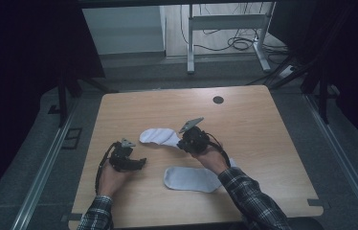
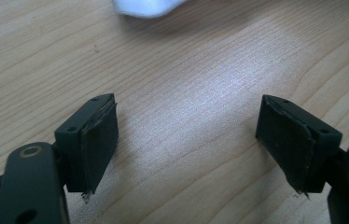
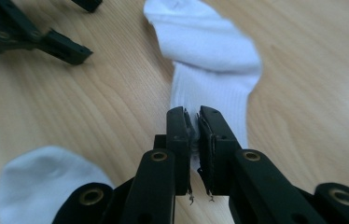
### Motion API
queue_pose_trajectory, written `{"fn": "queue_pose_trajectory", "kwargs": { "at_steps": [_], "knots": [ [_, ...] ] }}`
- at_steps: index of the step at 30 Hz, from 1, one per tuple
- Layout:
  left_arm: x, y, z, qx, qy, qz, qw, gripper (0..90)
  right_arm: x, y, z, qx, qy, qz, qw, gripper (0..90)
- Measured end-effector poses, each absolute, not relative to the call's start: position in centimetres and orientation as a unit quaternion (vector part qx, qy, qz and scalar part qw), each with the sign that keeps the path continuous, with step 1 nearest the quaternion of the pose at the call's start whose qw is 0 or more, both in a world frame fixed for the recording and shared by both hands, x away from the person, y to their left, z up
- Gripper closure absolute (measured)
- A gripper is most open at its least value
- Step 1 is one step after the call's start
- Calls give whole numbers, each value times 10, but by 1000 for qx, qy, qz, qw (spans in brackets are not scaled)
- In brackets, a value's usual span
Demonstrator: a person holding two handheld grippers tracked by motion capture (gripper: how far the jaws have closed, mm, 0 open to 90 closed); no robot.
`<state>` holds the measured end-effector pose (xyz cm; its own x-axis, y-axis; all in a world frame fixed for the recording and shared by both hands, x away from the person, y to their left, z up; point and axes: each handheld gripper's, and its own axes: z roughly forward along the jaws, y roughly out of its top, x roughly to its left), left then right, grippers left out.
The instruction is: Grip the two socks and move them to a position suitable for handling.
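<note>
Two white socks lie on the wooden table (image 1: 244,120). My right gripper (image 1: 181,142) (image 3: 191,114) is shut on the ribbed cuff end of the far sock (image 1: 157,136) (image 3: 207,56), whose foot stretches away to the left in the high view. A second sock (image 1: 189,178) (image 3: 42,179) lies flat nearer the front edge, under my right forearm. My left gripper (image 1: 141,162) (image 2: 186,126) rests low over bare wood to the left, its jaws wide open with nothing between them. A white sock edge (image 2: 147,7) peeks in at the top of the left gripper view.
A round dark hole (image 1: 218,99) sits near the table's far edge. Beyond the table stands a white desk frame (image 1: 225,28) with cables on the floor. Metal rails (image 1: 43,167) run along both sides of the table.
</note>
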<state>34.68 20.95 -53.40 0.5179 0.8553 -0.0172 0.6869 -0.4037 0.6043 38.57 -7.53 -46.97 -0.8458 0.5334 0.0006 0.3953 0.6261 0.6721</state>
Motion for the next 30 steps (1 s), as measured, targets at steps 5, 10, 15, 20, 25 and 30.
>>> {"fn": "queue_pose_trajectory", "kwargs": {
  "at_steps": [5, 10, 15, 20, 25, 30],
  "knots": [
    [347, 209, -534, 825, 467, 151, 280, 214, 377, -99, -448, 250, 896, 348, 114, 816],
    [347, 209, -533, 824, 469, 150, 279, 214, 369, -135, -441, 252, 900, 334, 125, 804],
    [347, 208, -531, 820, 472, 151, 287, 214, 372, -162, -455, 274, 900, 318, 122, 774],
    [351, 206, -523, 818, 467, 156, 298, 222, 376, -192, -476, 311, 893, 309, 104, 659],
    [361, 192, -514, 815, 455, 166, 319, 231, 374, -211, -484, 350, 872, 328, 99, 549],
    [361, 183, -513, 821, 441, 173, 320, 230, 373, -204, -497, 355, 872, 326, 89, 474]
  ]
}}
